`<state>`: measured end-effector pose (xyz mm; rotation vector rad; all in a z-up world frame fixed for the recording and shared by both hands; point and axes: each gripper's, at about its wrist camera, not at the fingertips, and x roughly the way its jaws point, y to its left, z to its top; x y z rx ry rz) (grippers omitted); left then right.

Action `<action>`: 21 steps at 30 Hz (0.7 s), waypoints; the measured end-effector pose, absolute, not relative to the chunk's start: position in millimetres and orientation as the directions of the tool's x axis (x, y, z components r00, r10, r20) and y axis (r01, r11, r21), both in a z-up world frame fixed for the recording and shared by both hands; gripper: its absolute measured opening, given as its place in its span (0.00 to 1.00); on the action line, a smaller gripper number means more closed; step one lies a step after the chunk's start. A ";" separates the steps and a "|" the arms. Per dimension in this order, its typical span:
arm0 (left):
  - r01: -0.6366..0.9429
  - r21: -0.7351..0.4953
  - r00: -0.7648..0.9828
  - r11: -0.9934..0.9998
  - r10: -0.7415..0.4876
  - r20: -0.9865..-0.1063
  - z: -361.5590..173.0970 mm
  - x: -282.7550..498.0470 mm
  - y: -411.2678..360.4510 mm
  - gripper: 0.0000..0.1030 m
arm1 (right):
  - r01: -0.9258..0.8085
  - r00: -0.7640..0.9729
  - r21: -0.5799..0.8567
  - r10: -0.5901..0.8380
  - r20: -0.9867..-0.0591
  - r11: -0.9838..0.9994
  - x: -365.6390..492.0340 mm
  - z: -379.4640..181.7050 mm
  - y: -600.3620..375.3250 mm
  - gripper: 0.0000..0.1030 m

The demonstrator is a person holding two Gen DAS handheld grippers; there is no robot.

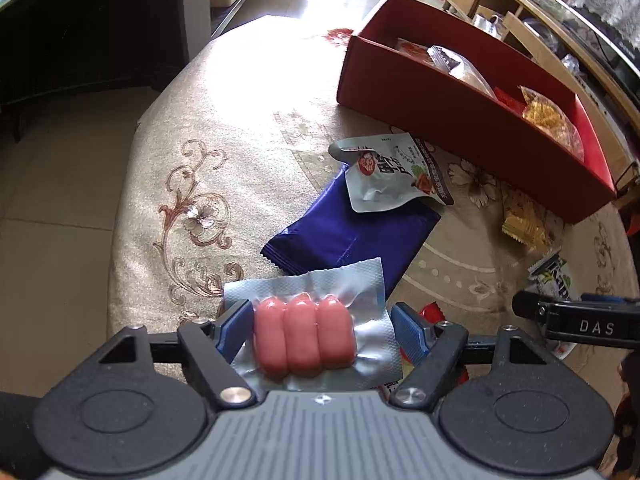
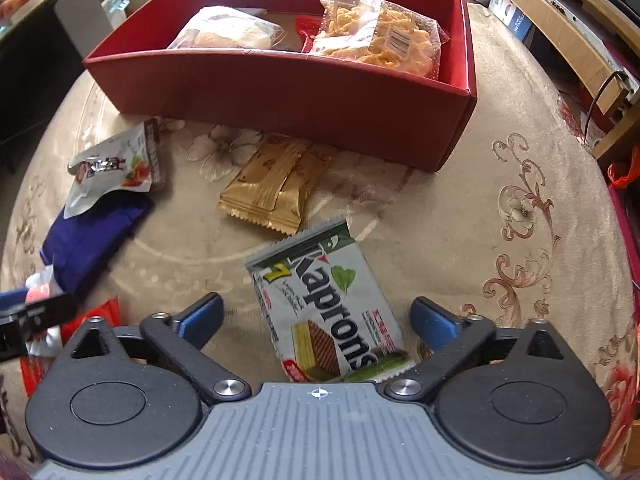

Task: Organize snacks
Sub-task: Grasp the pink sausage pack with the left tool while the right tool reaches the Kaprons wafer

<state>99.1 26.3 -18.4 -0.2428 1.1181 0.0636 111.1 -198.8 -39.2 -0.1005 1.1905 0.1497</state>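
The left gripper [image 1: 316, 326] points steeply down at the worktop [image 1: 224, 128], its blue fingers [image 1: 234, 322] closed against the silver edges of a vacuum-sealed sausage pack [image 1: 306, 330] that sits between them, three pink sausages side by side. At about 12 o'clock from that pack lies a purple wrapper [image 1: 344, 232], and a grey-white pouch [image 1: 394, 172] overlaps the wrapper's far end. The red box [image 1: 460, 120] stands at 1 o'clock, already holding a clear bag of pale snacks [image 2: 228, 32] and a bag of orange crisps [image 2: 380, 40]. The right gripper [image 2: 318, 318] hangs over a Kaprons wafer packet [image 2: 328, 308], its fingers [image 2: 434, 320] spread wide to either side of the packet without touching it. From the right wrist view, a gold wrapper [image 2: 272, 188] lies at 12 o'clock just beyond the wafer packet, close to the box's near wall. A red packet [image 2: 88, 320] shows at 9 o'clock, partly hidden behind the left gripper's black finger.
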 end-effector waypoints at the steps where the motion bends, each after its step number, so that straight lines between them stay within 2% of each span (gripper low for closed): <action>1: -0.165 -0.158 0.439 0.974 -0.071 -0.895 -18.9 98.8 25.7 0.69 | -0.177 0.362 -0.010 0.056 -0.931 0.984 112.1 -41.0 -196.9 1.00; 3: -0.152 -0.147 0.438 0.977 -0.067 -0.896 -20.0 98.4 25.2 0.72 | -0.170 0.370 -0.054 0.013 -0.929 0.984 112.2 -43.8 -195.8 1.00; 6: -0.145 -0.129 0.429 0.981 -0.055 -0.902 -25.3 97.2 26.4 0.82 | -0.179 0.362 -0.050 0.018 -0.932 0.983 111.9 -45.0 -197.5 1.00; 10: -0.122 -0.135 0.429 0.983 -0.070 -0.900 -26.8 95.7 28.4 0.86 | -0.186 0.354 -0.063 0.007 -0.935 0.981 115.1 -42.3 -196.0 0.99; 12: -0.110 -0.131 0.425 0.985 -0.072 -0.902 -27.4 95.7 27.4 0.88 | -0.205 0.357 -0.073 0.005 -0.934 0.976 112.2 -39.9 -192.3 0.94; 13: -0.108 -0.128 0.422 0.986 -0.071 -0.904 -27.5 96.0 26.5 0.88 | -0.204 0.360 -0.076 0.003 -0.933 0.976 110.7 -38.2 -191.4 0.86; 14: -0.108 -0.127 0.418 0.986 -0.071 -0.905 -27.7 96.6 26.0 0.89 | -0.203 0.365 -0.078 0.002 -0.931 0.976 108.8 -35.0 -191.0 0.70; 15: -0.107 -0.127 0.416 0.986 -0.071 -0.907 -27.7 97.2 25.6 0.89 | -0.204 0.365 -0.065 0.014 -0.931 0.977 106.6 -31.4 -190.5 0.64; 21: -0.107 -0.148 0.407 0.983 -0.092 -0.909 -26.9 96.2 29.1 0.89 | -0.194 0.355 -0.068 0.005 -0.935 0.979 90.8 -27.0 -192.2 0.63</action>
